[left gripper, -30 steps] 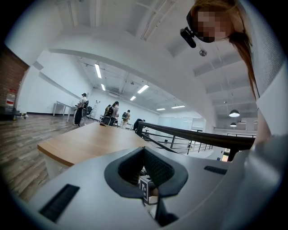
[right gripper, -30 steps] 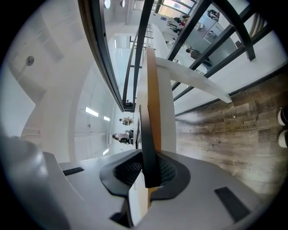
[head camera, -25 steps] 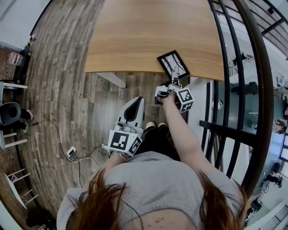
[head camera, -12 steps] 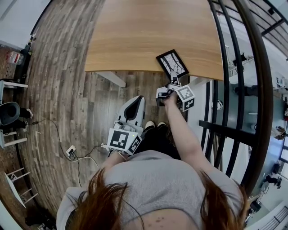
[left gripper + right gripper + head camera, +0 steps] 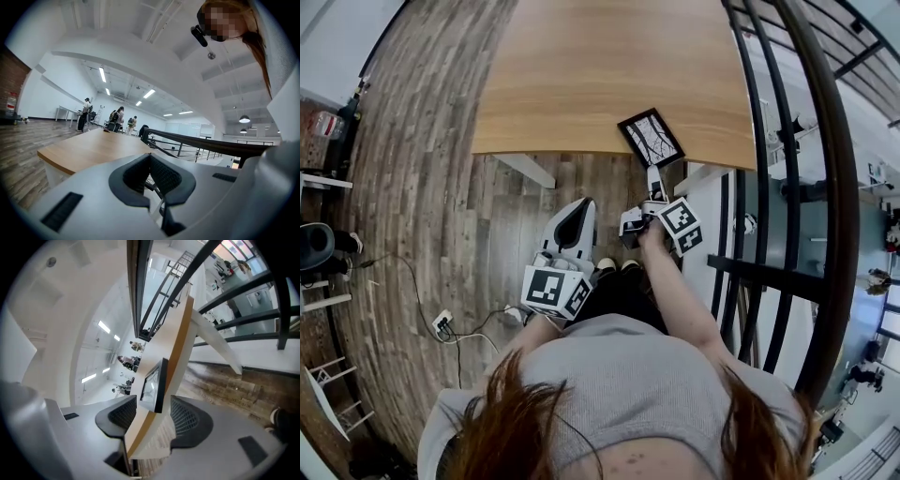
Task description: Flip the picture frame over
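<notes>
The black picture frame (image 5: pixel 651 138) lies flat on the wooden table (image 5: pixel 581 84), picture side up, close to the near right edge. My right gripper (image 5: pixel 654 180) hovers just off that edge, short of the frame, and its jaws are opening. In the right gripper view the frame (image 5: pixel 154 383) and the table edge (image 5: pixel 176 357) show in the gap between the pads (image 5: pixel 187 420), which touch neither. My left gripper (image 5: pixel 578 208) hangs low over the floor by the person's legs. In its own view the left gripper (image 5: pixel 151 159) has its pads together, with nothing in them.
A black railing (image 5: pixel 787 169) runs along the table's right side, close to the right gripper. A white table leg (image 5: pixel 525 169) slants below the near edge. Cables and a power strip (image 5: pixel 442 323) lie on the wood floor at left. Several people stand far off (image 5: pixel 117 119).
The right gripper has let go of the frame's near corner, drawn back toward the person and rolled, with its jaws now apart. The frame stays flat on the table. The left gripper has not moved.
</notes>
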A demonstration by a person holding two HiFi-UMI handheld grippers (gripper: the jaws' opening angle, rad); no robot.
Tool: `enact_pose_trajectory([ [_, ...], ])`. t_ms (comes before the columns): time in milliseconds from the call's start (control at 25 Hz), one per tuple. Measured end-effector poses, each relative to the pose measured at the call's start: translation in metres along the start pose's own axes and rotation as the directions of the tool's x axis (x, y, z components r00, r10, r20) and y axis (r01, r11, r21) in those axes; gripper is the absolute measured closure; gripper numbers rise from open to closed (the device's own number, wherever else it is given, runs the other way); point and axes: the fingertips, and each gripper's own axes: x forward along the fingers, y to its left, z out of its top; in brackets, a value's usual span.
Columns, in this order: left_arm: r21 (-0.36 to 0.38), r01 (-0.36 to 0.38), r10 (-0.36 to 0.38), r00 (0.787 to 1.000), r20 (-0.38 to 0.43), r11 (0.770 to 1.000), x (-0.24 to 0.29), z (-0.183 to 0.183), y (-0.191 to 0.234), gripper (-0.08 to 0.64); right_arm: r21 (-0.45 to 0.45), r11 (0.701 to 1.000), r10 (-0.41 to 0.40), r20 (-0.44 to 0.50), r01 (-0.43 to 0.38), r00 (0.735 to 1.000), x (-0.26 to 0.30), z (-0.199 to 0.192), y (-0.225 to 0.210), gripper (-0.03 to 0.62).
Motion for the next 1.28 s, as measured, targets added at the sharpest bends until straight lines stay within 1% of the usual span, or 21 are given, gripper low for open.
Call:
enact_pose_trajectory([
  [40,-0.002,-0.001,0.001,1.0,0.006,1.0,0.001,0.002,-0.001,0.555,-0.033,0.999,-0.003,0.021,0.004,1.0,-0.009,0.008,0.002,0.38],
  [80,-0.002,0.001,-0.001,1.0,0.013,1.0,0.003,0.004,-0.003,0.555,-0.094,0.995,0.016,0.039,-0.012,0.999,-0.019,0.017,0.01,0.38],
  [120,0.0,0.006,-0.006,1.0,0.021,1.0,0.004,0.007,-0.005,0.554,-0.193,0.98,0.06,0.052,-0.049,0.997,-0.027,0.027,0.027,0.382],
  [160,0.002,0.012,-0.012,0.999,0.032,1.0,0.006,0.01,-0.008,0.554,-0.323,0.941,0.122,0.059,-0.097,0.991,-0.036,0.036,0.051,0.382],
  [200,0.003,0.019,-0.019,0.999,0.043,1.0,0.009,0.013,-0.01,0.554,-0.463,0.875,0.189,0.057,-0.142,0.98,-0.044,0.043,0.079,0.382],
  [240,0.004,0.026,-0.026,0.998,0.055,1.0,0.011,0.018,-0.012,0.555,-0.591,0.788,0.248,0.049,-0.172,0.967,-0.052,0.048,0.109,0.382],
  [280,0.01,0.035,-0.036,0.997,0.068,0.999,0.014,0.023,-0.015,0.555,-0.693,0.696,0.297,0.039,-0.188,0.954,-0.062,0.053,0.138,0.382],
  [320,0.023,0.048,-0.05,0.996,0.081,0.999,0.016,0.028,-0.02,0.555,-0.765,0.613,0.341,0.031,-0.197,0.939,-0.072,0.056,0.164,0.383],
  [360,0.039,0.063,-0.067,0.993,0.092,0.997,0.018,0.033,-0.026,0.555,-0.81,0.548,0.387,0.025,-0.208,0.922,-0.083,0.059,0.186,0.383],
  [400,0.055,0.079,-0.085,0.991,0.104,0.995,0.019,0.039,-0.033,0.555,-0.839,0.497,0.43,0.018,-0.22,0.903,-0.095,0.061,0.205,0.383],
  [440,0.068,0.094,-0.102,0.988,0.115,0.993,0.02,0.044,-0.041,0.555,-0.859,0.458,0.464,0.01,-0.23,0.886,-0.107,0.062,0.22,0.383],
  [640,0.126,0.142,-0.164,0.97,0.178,0.982,0.023,0.074,-0.064,0.554,-0.932,0.281,0.533,-0.047,-0.229,0.845,-0.145,0.05,0.255,0.391],
  [720,0.134,0.149,-0.174,0.964,0.199,0.98,0.024,0.084,-0.068,0.554,-0.947,0.222,0.554,-0.072,-0.231,0.829,-0.154,0.044,0.263,0.452],
  [760,0.137,0.152,-0.179,0.962,0.208,0.979,0.024,0.087,-0.069,0.555,-0.954,0.194,0.554,-0.086,-0.229,0.828,-0.156,0.04,0.266,0.49],
  [800,0.141,0.156,-0.184,0.96,0.213,0.978,0.023,0.09,-0.071,0.555,-0.96,0.167,0.546,-0.101,-0.226,0.832,-0.158,0.035,0.267,0.561],
  [840,0.143,0.162,-0.191,0.958,0.214,0.976,0.021,0.09,-0.073,0.555,-0.963,0.145,0.532,-0.116,-0.225,0.839,-0.16,0.03,0.266,0.578],
  [880,0.142,0.169,-0.196,0.958,0.211,0.975,0.019,0.089,-0.075,0.555,-0.965,0.131,0.516,-0.129,-0.226,0.847,-0.162,0.025,0.264,0.578],
  [960,0.135,0.178,-0.203,0.958,0.202,0.975,0.016,0.086,-0.078,0.555,-0.964,0.128,0.493,-0.144,-0.235,0.858,-0.163,0.016,0.259,0.578],
  [1120,0.15,0.194,-0.224,0.95,0.218,0.969,0.02,0.093,-0.084,0.555,-0.956,0.135,0.488,-0.165,-0.261,0.857,-0.156,0.009,0.257,0.578],
  [1200,0.154,0.198,-0.229,0.949,0.219,0.968,0.019,0.094,-0.087,0.555,-0.958,0.136,0.474,-0.161,-0.253,0.866,-0.156,0.008,0.256,0.578],
  [1280,0.154,0.195,-0.226,0.949,0.22,0.969,0.018,0.094,-0.087,0.555,-0.962,0.128,0.458,-0.16,-0.243,0.875,-0.155,0.006,0.254,0.577],
])
